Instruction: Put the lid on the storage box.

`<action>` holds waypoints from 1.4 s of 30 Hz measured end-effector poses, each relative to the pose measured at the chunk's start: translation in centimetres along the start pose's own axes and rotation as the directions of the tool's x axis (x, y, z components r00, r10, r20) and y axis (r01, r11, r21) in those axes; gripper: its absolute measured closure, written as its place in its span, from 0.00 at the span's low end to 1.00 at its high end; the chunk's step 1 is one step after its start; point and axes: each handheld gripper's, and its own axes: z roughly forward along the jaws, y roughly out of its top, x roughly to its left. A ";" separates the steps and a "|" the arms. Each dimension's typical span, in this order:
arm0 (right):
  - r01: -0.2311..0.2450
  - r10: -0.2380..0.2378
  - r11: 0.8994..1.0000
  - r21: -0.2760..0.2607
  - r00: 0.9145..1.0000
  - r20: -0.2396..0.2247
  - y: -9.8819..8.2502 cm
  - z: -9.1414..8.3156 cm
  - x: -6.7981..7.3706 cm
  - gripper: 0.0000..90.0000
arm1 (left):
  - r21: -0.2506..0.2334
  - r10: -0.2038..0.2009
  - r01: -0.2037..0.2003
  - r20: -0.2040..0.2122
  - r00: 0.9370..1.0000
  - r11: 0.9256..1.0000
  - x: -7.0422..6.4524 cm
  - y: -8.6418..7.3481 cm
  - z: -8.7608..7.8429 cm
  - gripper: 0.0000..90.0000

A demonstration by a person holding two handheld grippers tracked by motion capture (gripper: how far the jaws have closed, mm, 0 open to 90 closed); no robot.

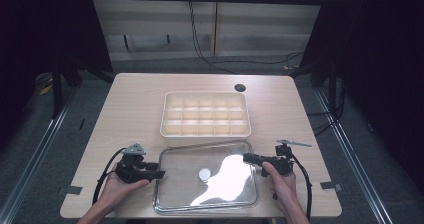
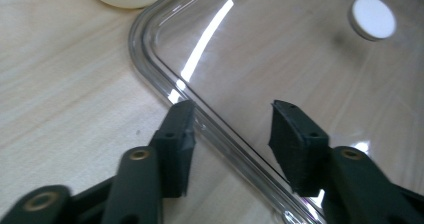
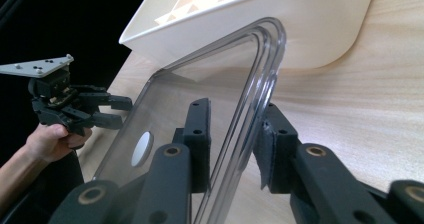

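Observation:
A clear plastic lid (image 1: 185,184) with a white round knob (image 1: 204,174) at its middle lies on the wooden table, in front of a cream compartment tray (image 1: 205,132). My left gripper (image 1: 159,173) is at the lid's left edge. In the left gripper view its jaws (image 2: 232,129) straddle the lid's rim (image 2: 165,79) without pressing on it. My right gripper (image 1: 247,157) is at the lid's right edge. In the right gripper view its jaws (image 3: 235,134) close on the raised rim of the lid (image 3: 200,84). That view also has the left gripper (image 3: 117,111) farther off.
The tray (image 3: 310,24) stands just beyond the lid, its compartments bare. A dark round hole (image 1: 240,87) sits in the table behind the tray. Grey tape marks (image 1: 73,189) lie near the front corners. Cables trail from both grippers toward the table's front edge.

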 end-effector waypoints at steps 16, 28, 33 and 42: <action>0.036 -0.036 0.999 -0.014 0.999 -0.013 0.1 -0.3 0.6 0.80 | -0.045 -0.089 0.089 0.014 0.996 0.995 0.6 0.3 0.4 0.39; 0.069 -0.068 0.998 -0.011 0.996 0.052 0.2 -0.2 0.8 0.77 | -0.130 -0.117 0.123 0.052 0.992 0.984 0.4 0.8 -0.8 0.54; 0.080 -0.079 0.997 -0.009 0.995 0.066 0.3 -0.1 0.9 0.75 | -0.154 -0.111 0.120 0.065 0.992 0.981 0.4 0.9 -1.2 0.57; 0.100 -0.099 0.995 -0.012 0.992 0.077 0.4 -0.3 1.2 0.74 | -0.168 -0.077 0.090 0.082 0.994 0.982 0.2 1.5 -1.8 0.60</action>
